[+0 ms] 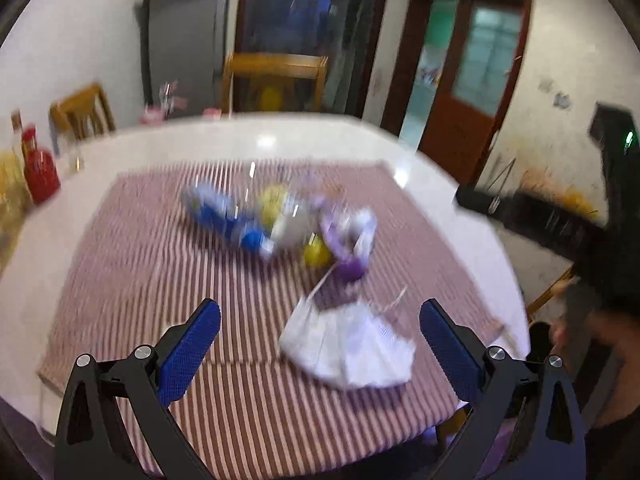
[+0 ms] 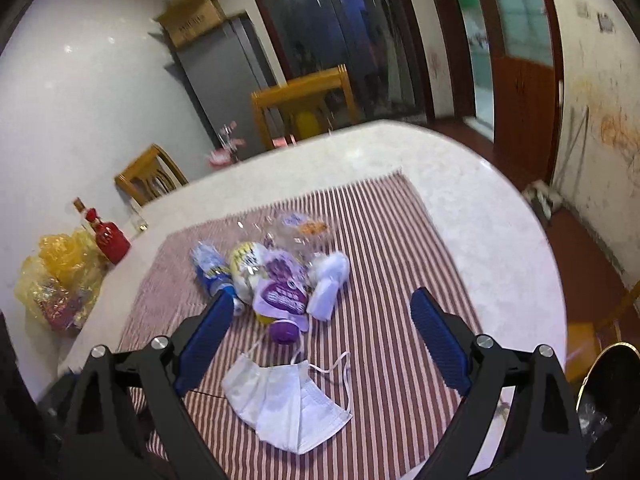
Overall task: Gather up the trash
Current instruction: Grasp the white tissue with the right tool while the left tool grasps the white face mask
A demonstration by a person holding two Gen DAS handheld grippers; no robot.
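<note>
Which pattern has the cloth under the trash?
The cloth has red and white stripes, clearest in the right wrist view.

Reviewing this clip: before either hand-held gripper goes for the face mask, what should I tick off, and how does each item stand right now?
1. Left hand-held gripper open and holding nothing: ok.
2. Right hand-held gripper open and holding nothing: ok.
3. Face mask lies flat on the striped cloth, apart from the wrapper pile: ok.
4. Mask sits between the right gripper's fingers in its view: ok.
5. Left wrist view sharp enough to judge contact: not ok, motion-blurred.
6. Bin at the table's right edge open to receive trash: cannot tell.
</note>
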